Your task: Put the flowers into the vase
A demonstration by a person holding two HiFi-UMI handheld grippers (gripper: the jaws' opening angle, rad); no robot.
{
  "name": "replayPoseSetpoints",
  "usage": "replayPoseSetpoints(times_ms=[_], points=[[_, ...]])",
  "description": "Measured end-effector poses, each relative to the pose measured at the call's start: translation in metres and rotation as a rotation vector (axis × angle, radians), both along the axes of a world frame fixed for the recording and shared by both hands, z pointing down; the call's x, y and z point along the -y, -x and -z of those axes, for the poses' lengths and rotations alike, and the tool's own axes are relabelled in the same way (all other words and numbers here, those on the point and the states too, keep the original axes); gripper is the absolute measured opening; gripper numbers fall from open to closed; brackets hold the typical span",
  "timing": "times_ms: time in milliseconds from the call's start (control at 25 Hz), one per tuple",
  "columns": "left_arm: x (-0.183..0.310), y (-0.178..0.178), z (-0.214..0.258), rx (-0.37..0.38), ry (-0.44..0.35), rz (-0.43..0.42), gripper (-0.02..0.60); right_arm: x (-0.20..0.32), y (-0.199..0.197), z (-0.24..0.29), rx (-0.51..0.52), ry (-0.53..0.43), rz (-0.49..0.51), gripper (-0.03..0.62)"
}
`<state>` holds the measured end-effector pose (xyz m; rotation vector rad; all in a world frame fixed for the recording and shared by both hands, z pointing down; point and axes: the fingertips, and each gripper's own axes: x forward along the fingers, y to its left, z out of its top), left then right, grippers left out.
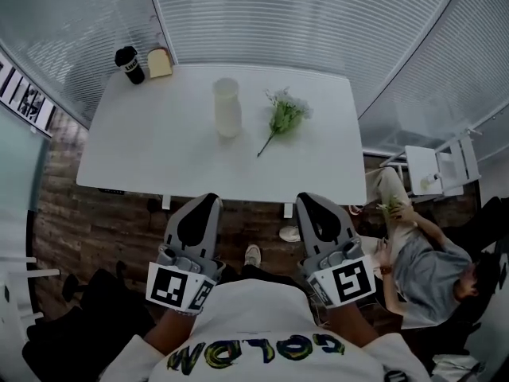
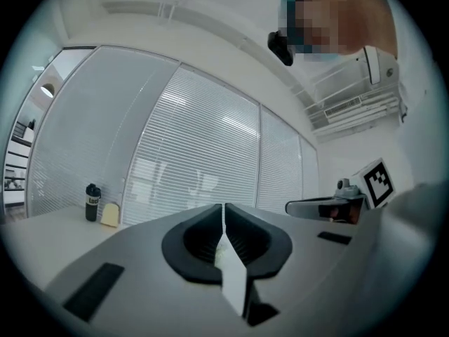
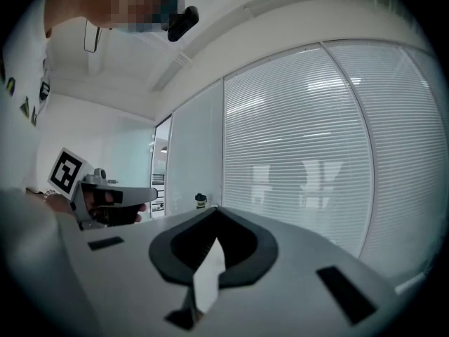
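White table (image 1: 135, 146), blinds behind it on all sides. The flowers (image 1: 285, 116) lie flat on the table top just right of the vase (image 1: 227, 107), apart from it, with the stem end pointing toward the near edge. The vase stands upright near mid-table; we cannot tell whether it holds anything.

Left gripper (image 2: 224, 213): jaws together, nothing between them. Right gripper (image 3: 214, 216): jaws pressed together, likewise empty. In the head view both sit short of the table's near edge, over the wood floor (image 1: 87, 221), well apart from the flowers.

Each gripper's grey body fills the lower half of its own view and hides most of the table.

At the far left corner are a black cup (image 1: 130, 64) and, just beside it, a pale yellow object (image 1: 159, 62) we cannot identify. The cup carries a label, too small to read. The print on the wearer's shirt (image 1: 262, 348) is upside down and unclear.

A seated person (image 1: 429, 269) is to the right, partly cut off, near a white chair (image 1: 433, 169).
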<state>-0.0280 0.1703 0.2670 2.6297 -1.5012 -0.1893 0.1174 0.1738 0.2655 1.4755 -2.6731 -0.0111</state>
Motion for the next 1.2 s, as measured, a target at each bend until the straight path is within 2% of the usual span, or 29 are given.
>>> replayPoseSetpoints(times_ms=[160,480,760,1200], points=[[0.024,-0.001,-0.004,0.009,0.017,0.009,0.025,0.025,-0.005,-0.007,0.001,0.027,0.005,0.011],[0.086,0.013,-0.014,0.004,0.026,0.000,0.023,0.082,0.012,-0.015,-0.007,0.035,0.003,0.011],[0.160,0.033,-0.014,-0.004,0.024,-0.042,0.023,0.151,0.038,-0.012,-0.035,0.035,-0.024,0.011],[0.270,0.084,-0.009,-0.016,0.020,-0.102,0.018,0.253,0.092,0.000,-0.060,0.014,-0.074,0.011]])
